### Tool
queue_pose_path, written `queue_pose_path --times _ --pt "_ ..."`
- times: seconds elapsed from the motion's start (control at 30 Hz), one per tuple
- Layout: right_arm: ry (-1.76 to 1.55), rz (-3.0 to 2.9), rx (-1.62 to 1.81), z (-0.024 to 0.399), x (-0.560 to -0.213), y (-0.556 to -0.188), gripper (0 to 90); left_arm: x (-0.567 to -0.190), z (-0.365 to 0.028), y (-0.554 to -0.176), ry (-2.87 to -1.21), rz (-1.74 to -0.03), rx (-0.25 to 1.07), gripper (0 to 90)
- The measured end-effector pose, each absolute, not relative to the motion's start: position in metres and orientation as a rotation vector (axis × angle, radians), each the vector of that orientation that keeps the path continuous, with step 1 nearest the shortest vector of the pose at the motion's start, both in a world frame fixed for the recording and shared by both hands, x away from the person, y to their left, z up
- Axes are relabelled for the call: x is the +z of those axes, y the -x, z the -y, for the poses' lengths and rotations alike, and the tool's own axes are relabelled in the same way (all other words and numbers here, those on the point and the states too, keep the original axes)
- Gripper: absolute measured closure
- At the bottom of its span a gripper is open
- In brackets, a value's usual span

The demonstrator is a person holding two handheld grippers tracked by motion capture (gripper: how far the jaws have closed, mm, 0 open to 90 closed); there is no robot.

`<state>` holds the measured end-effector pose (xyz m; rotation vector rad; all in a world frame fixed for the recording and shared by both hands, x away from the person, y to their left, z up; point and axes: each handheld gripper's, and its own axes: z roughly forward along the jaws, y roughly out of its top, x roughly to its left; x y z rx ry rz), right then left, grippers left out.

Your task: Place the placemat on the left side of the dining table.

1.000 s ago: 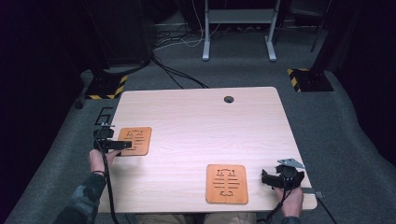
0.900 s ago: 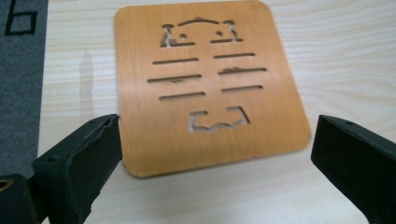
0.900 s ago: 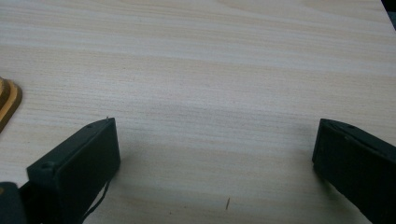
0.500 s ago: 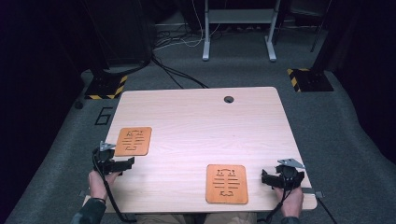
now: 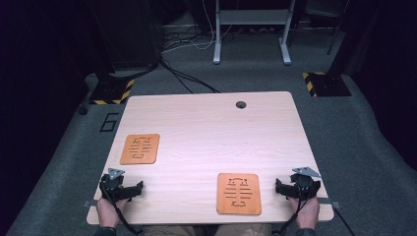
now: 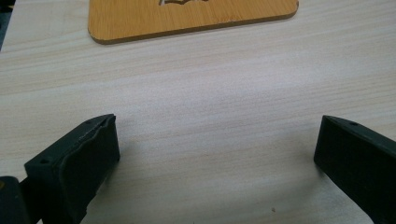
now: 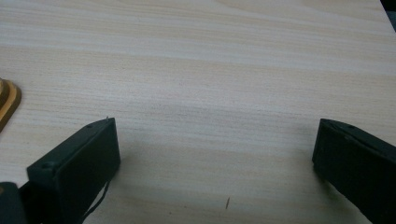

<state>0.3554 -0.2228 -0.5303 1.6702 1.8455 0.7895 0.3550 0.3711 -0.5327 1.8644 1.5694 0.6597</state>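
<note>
Both grippers black: left gripper [image 5: 140, 186] and right gripper [image 5: 277, 186] each carry a grey three-cornered plate on top, trail a black cable, have blocky matte jaws with small holes.

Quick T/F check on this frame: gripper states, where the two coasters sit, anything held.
1. Both grippers are open, nothing between the fingers. True: left gripper and right gripper show bare table in the gap.
2. The left gripper clamps a coaster. False: the far-left coaster lies flat, ahead of it, untouched.
3. The second coaster lies near the table's front edge, beside the right gripper. True.
4. The two coasters are stacked. False: they lie apart.
5. A mug stands on the near coaster. False: nothing stands on it.
</note>
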Motion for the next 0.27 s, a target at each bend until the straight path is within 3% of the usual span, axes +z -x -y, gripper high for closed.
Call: queue_pose_path --times 0.27 --pt "-1.673 -1.844 0.790 0.2225 -0.5303 -0.3558 0.0 -0.5328 -0.3712 -0.3551 -1.863 -1.567 0.661 0.0"
